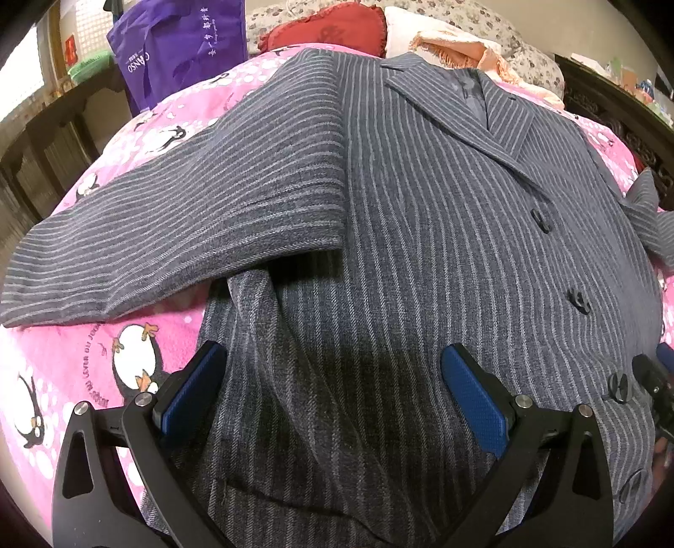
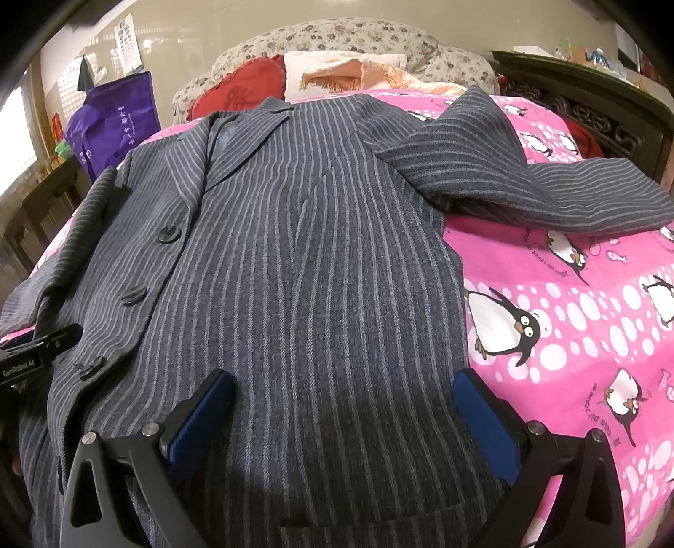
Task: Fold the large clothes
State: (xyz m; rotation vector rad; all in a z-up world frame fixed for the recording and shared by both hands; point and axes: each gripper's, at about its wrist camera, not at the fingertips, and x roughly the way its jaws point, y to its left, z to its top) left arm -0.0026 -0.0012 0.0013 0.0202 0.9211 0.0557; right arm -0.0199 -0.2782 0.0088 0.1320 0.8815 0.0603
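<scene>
A grey pinstriped jacket [image 1: 421,219] lies face up on a pink penguin bedsheet [image 1: 84,379], buttons down its front. Its left sleeve [image 1: 168,227] stretches out to the left. In the right wrist view the jacket [image 2: 303,261] fills the middle and its other sleeve [image 2: 547,189] lies out to the right. My left gripper [image 1: 332,379] is open, its blue pads hovering over the jacket's lower left hem. My right gripper [image 2: 345,404] is open over the lower right hem. Neither holds anything. The left gripper also shows in the right wrist view [image 2: 38,350] at the left edge.
At the head of the bed lie a red cushion [image 1: 328,29], an orange towel [image 2: 358,76] and floral pillows [image 2: 337,38]. A purple bag [image 1: 177,50] stands at the far left. A dark carved headboard [image 2: 589,105] runs along the right.
</scene>
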